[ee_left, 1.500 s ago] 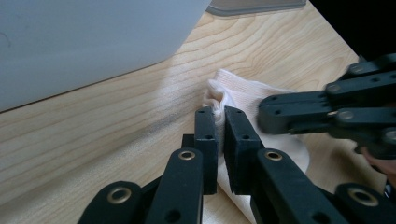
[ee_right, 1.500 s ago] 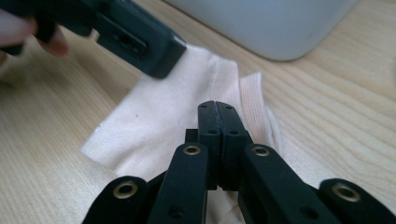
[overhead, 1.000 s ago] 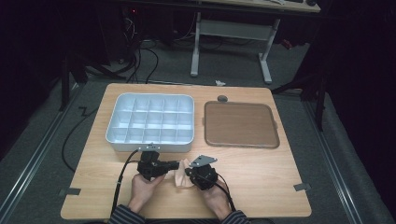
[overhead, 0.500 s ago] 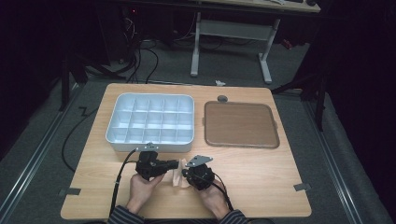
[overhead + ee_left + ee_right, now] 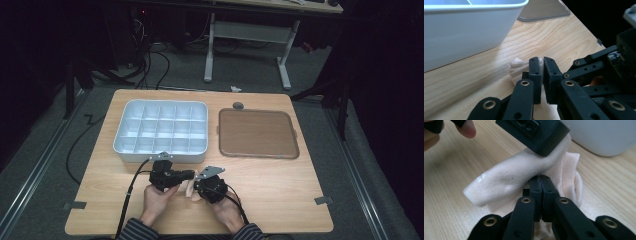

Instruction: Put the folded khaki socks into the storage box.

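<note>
Near the worktop's front edge, both claws are clamped on a pale sock [image 5: 506, 180]: the left claw [image 5: 543, 65] and the right claw [image 5: 540, 182] each pinch its fabric. It looks like mid-fold; next, I'd guess, comes carrying the bundle to the white divided tray [image 5: 162, 150].

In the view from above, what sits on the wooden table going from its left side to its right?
White divided tray → left gripper → pale sock → right gripper → brown flat tray.
</note>
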The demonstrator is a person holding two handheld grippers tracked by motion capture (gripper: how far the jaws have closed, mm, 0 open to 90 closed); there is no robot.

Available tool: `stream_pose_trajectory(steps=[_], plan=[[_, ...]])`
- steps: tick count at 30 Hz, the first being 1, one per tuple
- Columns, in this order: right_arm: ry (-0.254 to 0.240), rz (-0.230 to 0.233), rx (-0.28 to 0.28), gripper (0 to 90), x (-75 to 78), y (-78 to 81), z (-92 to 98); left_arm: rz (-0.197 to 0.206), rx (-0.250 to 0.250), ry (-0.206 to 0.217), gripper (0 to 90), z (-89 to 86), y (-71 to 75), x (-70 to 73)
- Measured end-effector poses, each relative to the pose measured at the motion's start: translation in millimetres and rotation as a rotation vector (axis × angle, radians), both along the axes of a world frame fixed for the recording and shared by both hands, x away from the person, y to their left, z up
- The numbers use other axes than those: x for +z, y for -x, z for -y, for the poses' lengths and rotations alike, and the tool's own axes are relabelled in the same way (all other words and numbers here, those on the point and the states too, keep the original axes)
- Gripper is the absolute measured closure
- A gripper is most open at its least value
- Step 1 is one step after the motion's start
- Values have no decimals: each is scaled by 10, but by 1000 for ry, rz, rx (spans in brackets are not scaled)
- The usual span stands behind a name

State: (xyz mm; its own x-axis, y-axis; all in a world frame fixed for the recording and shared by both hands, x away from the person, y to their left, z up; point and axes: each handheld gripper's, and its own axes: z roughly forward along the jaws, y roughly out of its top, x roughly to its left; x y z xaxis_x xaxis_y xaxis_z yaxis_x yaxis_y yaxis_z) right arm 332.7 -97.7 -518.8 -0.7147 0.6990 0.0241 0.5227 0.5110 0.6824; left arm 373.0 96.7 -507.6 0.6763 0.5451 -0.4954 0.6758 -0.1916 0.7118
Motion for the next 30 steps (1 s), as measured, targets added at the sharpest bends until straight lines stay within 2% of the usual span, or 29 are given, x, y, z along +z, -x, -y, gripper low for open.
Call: stream_pose_trajectory(steps=[2, 6, 11, 15, 18, 22, 25, 30], plan=[[7, 26, -6, 863, 20, 32, -3, 1, 11, -17, 860, -26, -1, 8], [4, 64, -23, 837, 86, 82, 33, 1, 25, -23, 860, -70, -6, 15], [-29, 88, -76, 772, 175, 100, 170, -4, 30, -28, 860, -85, -4, 12], [-44, 96, -127, 707, 182, 89, 293, -6, 31, -27, 860, -79, -5, 11], [-54, 81, -151, 672, 166, 81, 340, -4, 31, -26, 860, -80, -1, 14], [-55, 56, -155, 661, 102, 60, 345, -3, 35, -22, 860, -86, 2, 22], [-35, 23, -149, 725, 25, 36, 316, -1, 31, -23, 860, -89, 3, 32], [-28, 16, -135, 777, -31, 13, 284, 1, 27, -24, 860, -96, -9, 40]])
